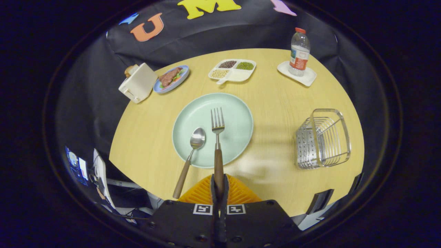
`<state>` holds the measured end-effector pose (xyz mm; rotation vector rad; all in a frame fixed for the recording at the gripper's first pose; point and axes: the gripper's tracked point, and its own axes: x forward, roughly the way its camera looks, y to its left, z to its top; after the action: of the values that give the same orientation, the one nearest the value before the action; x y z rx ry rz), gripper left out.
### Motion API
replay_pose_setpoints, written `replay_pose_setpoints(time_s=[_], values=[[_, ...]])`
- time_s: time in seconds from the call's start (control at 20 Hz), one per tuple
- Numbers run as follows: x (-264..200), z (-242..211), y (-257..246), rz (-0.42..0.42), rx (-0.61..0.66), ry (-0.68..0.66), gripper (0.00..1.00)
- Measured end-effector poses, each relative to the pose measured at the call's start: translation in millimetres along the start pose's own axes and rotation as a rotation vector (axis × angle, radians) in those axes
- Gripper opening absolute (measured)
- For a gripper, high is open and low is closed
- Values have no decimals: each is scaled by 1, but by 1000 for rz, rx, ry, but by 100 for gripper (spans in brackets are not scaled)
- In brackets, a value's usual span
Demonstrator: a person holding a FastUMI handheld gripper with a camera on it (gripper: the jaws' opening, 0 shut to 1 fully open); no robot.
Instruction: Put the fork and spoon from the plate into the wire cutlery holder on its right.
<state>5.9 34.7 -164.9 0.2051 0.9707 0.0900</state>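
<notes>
Fingers (219, 187) clamped on one fork (217, 137), one spoon (193, 151) beside, one plate (237, 113), one wire holder (322, 139)

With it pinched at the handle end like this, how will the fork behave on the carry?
Probably stiff: the fork looks like metal with a wooden handle. Its tines stick far beyond the jaws of the gripper, so it may pivot or droop. The smooth handle could slip.

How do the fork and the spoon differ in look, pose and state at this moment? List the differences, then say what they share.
1. The fork ends in tines; the spoon ends in a rounded bowl.
2. The fork's handle is clamped between the gripper fingers; the spoon is untouched, beside them.
3. The fork points straight ahead; the spoon lies slanted, head on the plate, handle on the table.
Both have steel heads and brown wooden handles.
</notes>
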Motion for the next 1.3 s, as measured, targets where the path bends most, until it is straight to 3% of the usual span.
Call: replay_pose_setpoints(time_s=[0.45, 0.75, 1.25, 1.3], values=[[-105, 13, -106, -108, 81, -80, 0], [-105, -16, -148, -135, 153, 24, 0], [-92, -15, -155, -150, 263, 99, 2], [-90, -14, -155, -155, 271, 97, 7]])
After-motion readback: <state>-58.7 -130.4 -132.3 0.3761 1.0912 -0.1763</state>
